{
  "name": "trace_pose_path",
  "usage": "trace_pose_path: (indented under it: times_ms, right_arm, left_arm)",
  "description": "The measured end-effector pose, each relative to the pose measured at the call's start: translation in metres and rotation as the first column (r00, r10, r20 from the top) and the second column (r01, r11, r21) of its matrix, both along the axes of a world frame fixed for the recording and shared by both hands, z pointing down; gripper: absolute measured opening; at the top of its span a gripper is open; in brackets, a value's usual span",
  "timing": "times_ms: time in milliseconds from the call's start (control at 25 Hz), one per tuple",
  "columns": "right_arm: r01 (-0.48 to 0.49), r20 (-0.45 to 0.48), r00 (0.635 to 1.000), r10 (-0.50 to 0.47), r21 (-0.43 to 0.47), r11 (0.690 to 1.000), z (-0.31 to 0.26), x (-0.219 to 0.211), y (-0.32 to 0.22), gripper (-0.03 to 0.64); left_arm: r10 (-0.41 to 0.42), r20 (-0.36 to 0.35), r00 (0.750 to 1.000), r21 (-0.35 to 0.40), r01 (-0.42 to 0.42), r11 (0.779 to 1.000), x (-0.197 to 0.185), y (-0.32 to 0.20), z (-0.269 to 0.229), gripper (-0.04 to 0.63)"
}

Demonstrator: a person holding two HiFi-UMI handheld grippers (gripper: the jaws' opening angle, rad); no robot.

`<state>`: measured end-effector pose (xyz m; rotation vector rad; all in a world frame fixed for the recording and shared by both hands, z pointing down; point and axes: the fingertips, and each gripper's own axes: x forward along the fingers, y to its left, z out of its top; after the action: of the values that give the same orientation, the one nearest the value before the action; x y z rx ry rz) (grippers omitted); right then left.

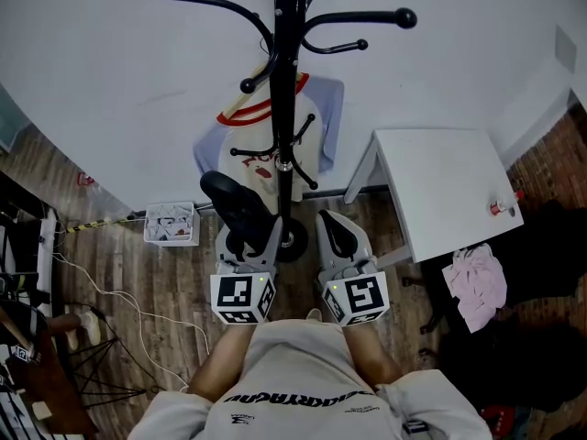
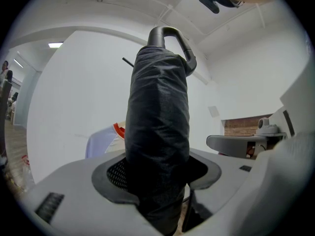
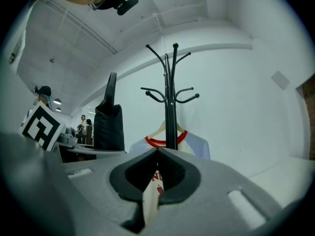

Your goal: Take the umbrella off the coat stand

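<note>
A black folded umbrella [image 2: 157, 127] with a hooked handle [image 2: 172, 38] stands upright between the jaws of my left gripper [image 2: 157, 176], which is shut on its cloth body. In the head view the umbrella [image 1: 234, 204] sits just left of the black coat stand's pole [image 1: 290, 81], above the left gripper [image 1: 240, 246]. From the right gripper view the umbrella [image 3: 109, 122] is apart from the coat stand [image 3: 171, 107], to its left. My right gripper [image 1: 341, 241] is level beside the pole, its jaw tips [image 3: 157, 154] together and holding nothing.
A white shirt with a red collar [image 1: 275, 145] hangs on a hanger on the stand, near the white wall. A white table [image 1: 449, 186] stands at the right with a pink cloth [image 1: 477, 282] below it. A white crate [image 1: 171, 223] and cables lie at the left.
</note>
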<state>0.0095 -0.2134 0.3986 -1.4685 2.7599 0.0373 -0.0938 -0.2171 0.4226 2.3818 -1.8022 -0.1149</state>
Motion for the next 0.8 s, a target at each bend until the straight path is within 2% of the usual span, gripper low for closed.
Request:
trace_pose_path:
  times_ms: [800]
  right_arm:
    - [0.01, -0.012, 1.0, -0.01, -0.014, 1.0, 0.011, 0.0, 0.003, -0.002]
  left_arm:
    - [-0.015, -0.002, 1.0, -0.014, 0.015, 1.0, 0.0, 0.013, 0.014, 0.261]
